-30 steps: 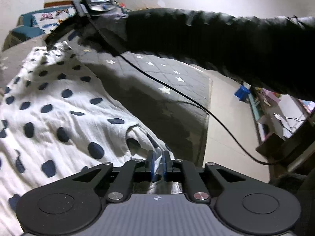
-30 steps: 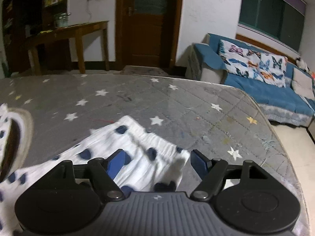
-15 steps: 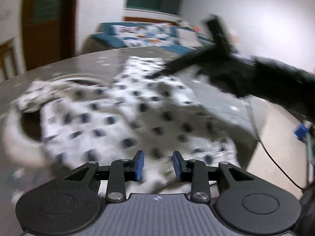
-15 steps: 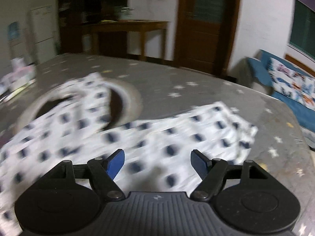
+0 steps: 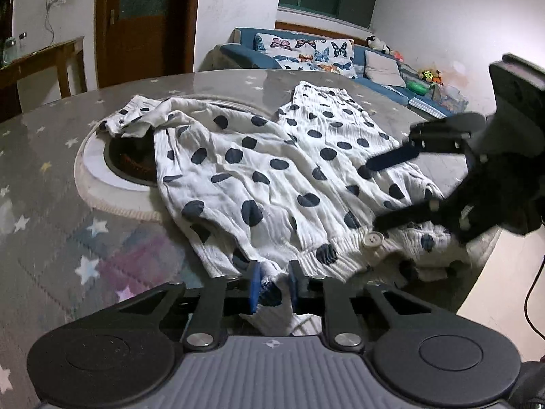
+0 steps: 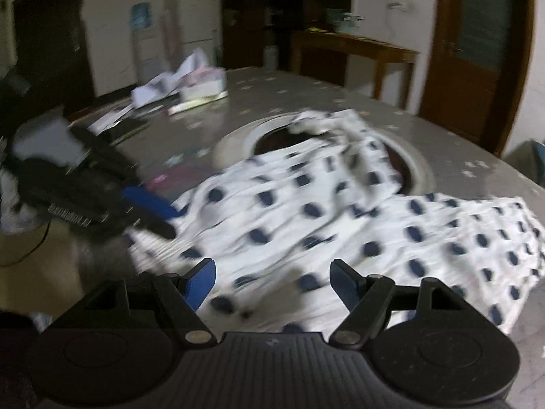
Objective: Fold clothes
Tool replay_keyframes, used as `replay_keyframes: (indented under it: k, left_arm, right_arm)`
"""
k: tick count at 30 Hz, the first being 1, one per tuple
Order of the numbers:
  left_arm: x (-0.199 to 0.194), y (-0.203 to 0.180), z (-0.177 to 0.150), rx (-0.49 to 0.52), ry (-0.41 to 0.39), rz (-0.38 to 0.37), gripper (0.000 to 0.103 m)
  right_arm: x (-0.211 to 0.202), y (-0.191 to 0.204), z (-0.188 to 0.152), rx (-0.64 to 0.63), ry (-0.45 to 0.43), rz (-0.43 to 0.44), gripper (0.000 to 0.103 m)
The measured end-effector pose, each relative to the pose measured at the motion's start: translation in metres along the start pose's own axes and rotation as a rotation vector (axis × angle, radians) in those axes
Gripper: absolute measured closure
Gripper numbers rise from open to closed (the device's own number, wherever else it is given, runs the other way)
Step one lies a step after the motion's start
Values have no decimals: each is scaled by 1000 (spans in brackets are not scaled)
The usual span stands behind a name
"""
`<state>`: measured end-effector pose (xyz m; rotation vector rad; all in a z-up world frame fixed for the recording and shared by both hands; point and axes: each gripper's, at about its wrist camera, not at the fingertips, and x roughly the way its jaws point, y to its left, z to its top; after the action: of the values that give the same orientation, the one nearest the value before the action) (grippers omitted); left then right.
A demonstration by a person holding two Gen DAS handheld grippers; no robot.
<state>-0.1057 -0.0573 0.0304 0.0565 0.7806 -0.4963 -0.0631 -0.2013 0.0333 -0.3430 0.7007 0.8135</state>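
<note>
A white garment with dark blue dots [image 5: 272,177] lies spread and wrinkled on the grey star-print table [image 5: 51,225], partly over a round white-rimmed hole [image 5: 102,177]. A white button [image 5: 373,238] sits on its ribbed near hem. My left gripper [image 5: 273,286] has its jaws closing, with a bunch of that hem between the blue pads. In the right wrist view the left gripper [image 6: 167,220] shows at the garment's [image 6: 306,225] left edge. My right gripper [image 6: 272,283] stands open above the cloth, nothing pinched. From the left wrist view the right gripper [image 5: 385,192] hovers over the garment's right side.
Papers and a box [image 6: 184,85] lie on the table's far side. A blue sofa with butterfly cushions [image 5: 306,54], a wooden side table [image 6: 354,51] and a brown door [image 5: 143,24] stand around. A black cable [image 5: 531,303] hangs at the table's right edge.
The left gripper swung round to face across the whole garment; its jaws opened briefly, then came together on the hem. The open right gripper swept from the garment's far end to its near side.
</note>
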Motion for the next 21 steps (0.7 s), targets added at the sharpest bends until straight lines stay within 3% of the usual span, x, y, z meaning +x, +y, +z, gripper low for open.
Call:
replay_keyframes:
  k: [9, 12, 16, 21]
  left_arm:
    - [-20, -6, -6, 21, 64, -39, 86]
    - [-27, 1, 5, 7, 43, -37, 85]
    - [-33, 12, 26, -1, -24, 14, 85]
    - [-17, 41, 55, -61, -66, 116, 79]
  right_arm:
    - [-2, 34, -18, -118, 111, 111, 28]
    - [-9, 28, -10, -95, 106, 142, 28]
    - [-19, 11, 9, -41, 64, 156, 28]
    - [-9, -14, 36, -40, 46, 86, 28]
